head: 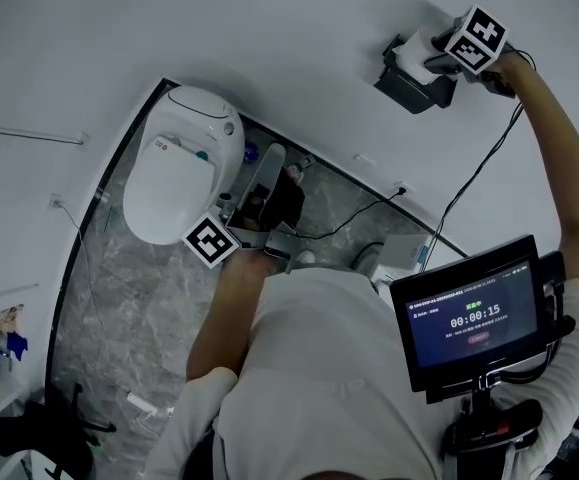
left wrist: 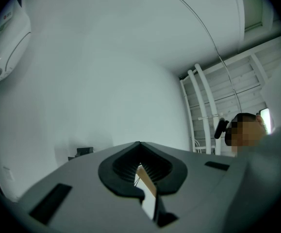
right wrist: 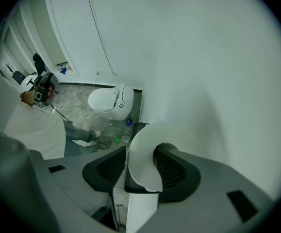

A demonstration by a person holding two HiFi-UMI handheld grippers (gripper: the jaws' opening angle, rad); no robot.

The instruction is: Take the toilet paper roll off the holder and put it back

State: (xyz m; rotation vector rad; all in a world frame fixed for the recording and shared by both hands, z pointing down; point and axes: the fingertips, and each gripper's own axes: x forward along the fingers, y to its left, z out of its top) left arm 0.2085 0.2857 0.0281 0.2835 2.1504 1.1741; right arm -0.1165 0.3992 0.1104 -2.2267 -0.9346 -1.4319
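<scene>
My right gripper (right wrist: 145, 155) is up at the white wall (head: 299, 48), its fingers (right wrist: 104, 171) clamped on the toilet paper roll (right wrist: 141, 149), high above the toilet (head: 174, 168). I take the dark piece (right wrist: 136, 126) just behind the roll for the holder. The paper is soft and matte, and its curved wall would crush easily between my ribbed black pads, so I would grip lightly. I would slide the roll straight along the holder's arm, level and without twisting, and mind the loose white strip that trails toward me. My left gripper (left wrist: 140, 154) hangs low beside the toilet, fingers together save a thin slit, carrying nothing I can name.
</scene>
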